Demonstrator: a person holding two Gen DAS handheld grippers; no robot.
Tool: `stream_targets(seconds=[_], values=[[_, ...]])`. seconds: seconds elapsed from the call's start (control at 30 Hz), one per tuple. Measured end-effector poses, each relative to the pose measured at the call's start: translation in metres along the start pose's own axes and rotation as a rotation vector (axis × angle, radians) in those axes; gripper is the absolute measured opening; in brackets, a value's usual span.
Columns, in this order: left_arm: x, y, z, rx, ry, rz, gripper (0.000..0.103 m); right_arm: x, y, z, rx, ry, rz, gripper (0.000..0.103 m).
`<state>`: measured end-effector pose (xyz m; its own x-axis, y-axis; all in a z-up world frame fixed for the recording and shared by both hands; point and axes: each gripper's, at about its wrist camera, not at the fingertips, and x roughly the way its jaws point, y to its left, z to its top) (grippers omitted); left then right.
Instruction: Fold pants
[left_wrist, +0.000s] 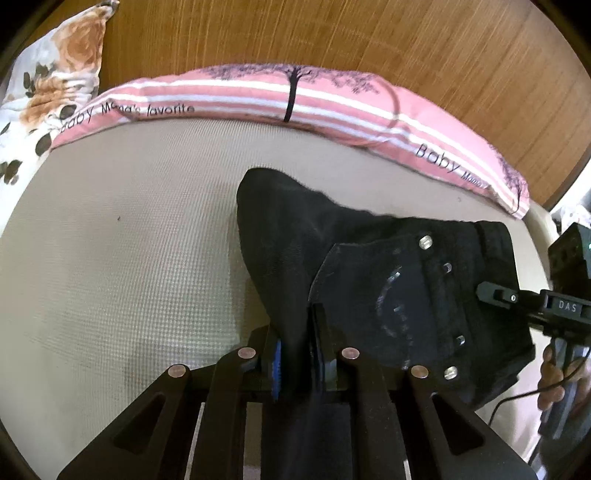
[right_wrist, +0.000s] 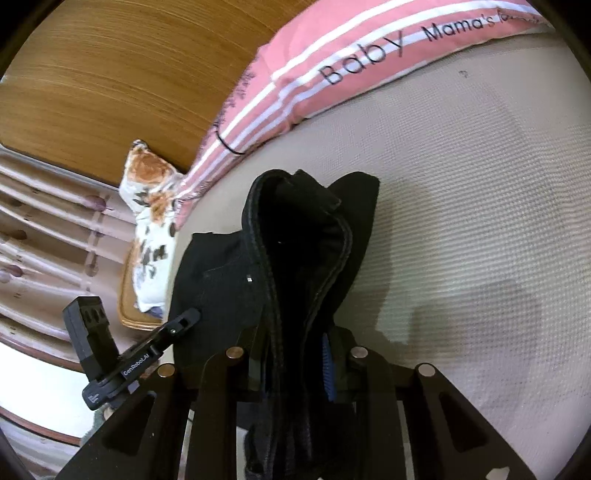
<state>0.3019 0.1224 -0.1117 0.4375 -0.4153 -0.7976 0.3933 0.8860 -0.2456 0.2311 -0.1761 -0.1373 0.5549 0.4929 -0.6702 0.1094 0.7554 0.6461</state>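
Note:
The black pants (left_wrist: 332, 236) hang lifted above the beige mattress (left_wrist: 129, 240), stretched between my two grippers. My left gripper (left_wrist: 295, 350) is shut on a fold of the black cloth, which runs between its blue-padded fingers. A back pocket with metal rivets (left_wrist: 424, 243) shows to its right. In the right wrist view the pants (right_wrist: 295, 236) show their thick waistband. My right gripper (right_wrist: 295, 354) is shut on that waistband edge. The right gripper's body (left_wrist: 554, 306) shows at the right edge of the left wrist view, and the left gripper's body (right_wrist: 122, 365) at the lower left of the right wrist view.
A pink striped pillow (left_wrist: 295, 99) lies along the far edge of the mattress against a wooden headboard (left_wrist: 332, 33). A floral pillow (left_wrist: 48, 85) sits at the far left corner. Curtains (right_wrist: 48, 229) hang beyond the bed's edge.

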Motion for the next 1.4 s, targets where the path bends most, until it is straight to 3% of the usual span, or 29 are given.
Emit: stream_targets(seconds=[0.1,0.17,0.2,0.23,0.43,0.57,0.8,0.97,1.17,1.4], values=[[0.008,0.004,-0.006,-0.005,0.004,0.005,0.024,0.007,-0.005,-0.003,-0.020,0.000,-0.049,0.025],[0.013,0.003,-0.009,0.010,0.007,0.041,0.034,0.010,-0.004,-0.004,-0.042,-0.007,-0.089,0.034],[0.014,0.003,-0.010,0.008,0.009,0.045,0.034,0.010,-0.003,-0.005,-0.051,-0.015,-0.123,0.043],[0.014,0.003,-0.011,0.006,0.006,0.046,0.035,0.010,-0.002,-0.006,-0.057,-0.024,-0.139,0.045],[0.003,-0.005,-0.024,0.020,-0.009,0.111,0.042,-0.003,0.009,-0.024,-0.111,-0.039,-0.201,0.045],[-0.008,-0.016,-0.045,0.044,-0.033,0.193,0.043,-0.019,0.017,-0.042,-0.138,-0.056,-0.234,0.045],[-0.025,-0.032,-0.078,0.081,-0.058,0.271,0.045,-0.048,0.033,-0.074,-0.183,-0.091,-0.257,0.046],[-0.040,-0.036,-0.094,0.077,-0.079,0.290,0.045,-0.039,0.035,-0.082,-0.187,-0.071,-0.312,0.046],[-0.070,-0.038,-0.111,0.062,-0.108,0.318,0.045,-0.032,0.023,-0.087,-0.150,-0.068,-0.343,0.053],[-0.091,-0.040,-0.131,0.034,-0.119,0.363,0.046,-0.034,0.036,-0.095,-0.171,-0.090,-0.418,0.056]])
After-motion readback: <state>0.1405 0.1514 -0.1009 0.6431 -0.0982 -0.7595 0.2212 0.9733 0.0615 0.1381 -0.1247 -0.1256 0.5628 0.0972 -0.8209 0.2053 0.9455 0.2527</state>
